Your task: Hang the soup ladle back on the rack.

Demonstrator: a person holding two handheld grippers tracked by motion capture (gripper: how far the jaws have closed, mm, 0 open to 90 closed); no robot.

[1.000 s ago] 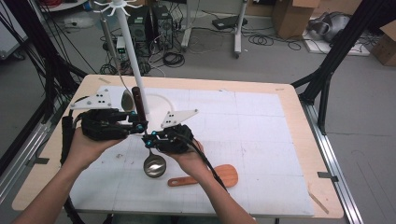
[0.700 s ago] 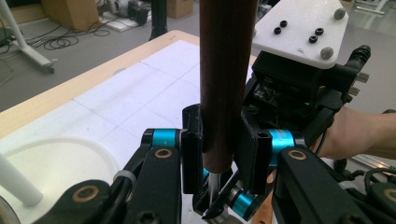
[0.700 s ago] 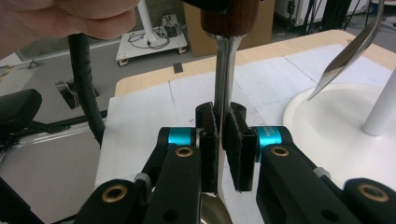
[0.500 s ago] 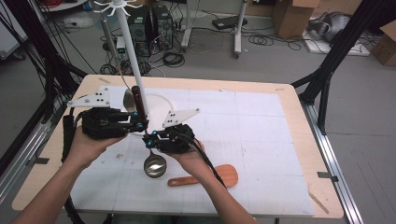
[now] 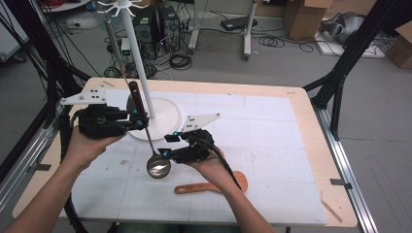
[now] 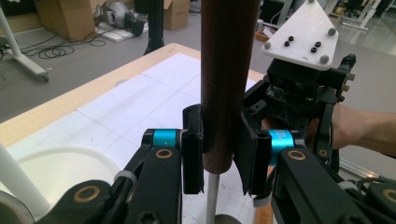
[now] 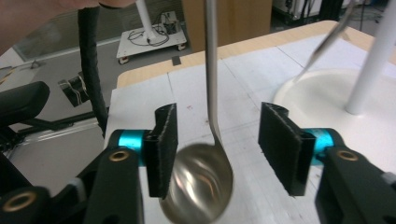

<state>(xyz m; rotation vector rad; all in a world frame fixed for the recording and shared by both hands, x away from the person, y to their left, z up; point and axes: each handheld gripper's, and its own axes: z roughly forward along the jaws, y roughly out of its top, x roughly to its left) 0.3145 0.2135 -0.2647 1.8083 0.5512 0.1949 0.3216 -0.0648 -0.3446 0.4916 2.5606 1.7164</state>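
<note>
Here is the bench [image 5: 272, 145], a wooden top under a white gridded mat, with both of the person's forearms coming in from the near edge. Just beyond the left claw stands the white rack [image 5: 137, 58], its pole rising from a round white base [image 5: 167, 114], hooks at the top. A metal utensil [image 5: 112, 39] hangs along the pole.

The left forearm angles up from the near left corner, the hand wrapped under the left claw [image 5: 138, 120], which points across toward the pole. The right forearm comes up the middle, palm cupped beneath the right claw [image 5: 164, 146], which aims leftward and sits lower and nearer than the left one.

Now the ladle [image 5: 145, 131]: it hangs steeply between the two claws. The left claw is pinching its dark brown wooden handle [image 6: 224, 79] near the handle's lower end, pads pressed on either side in the left gripper view, the thin metal shaft [image 6: 212, 196] dropping out below. The right claw is spread wide, and in the right gripper view the shiny bowl [image 7: 198, 189] of the ladle sits low between its two pads, nearer the left pad; whether it touches it, I cannot tell.

On the near side of the right claw, beside the wrist, a wooden spatula [image 5: 209, 186] lies flat on the mat.
</note>
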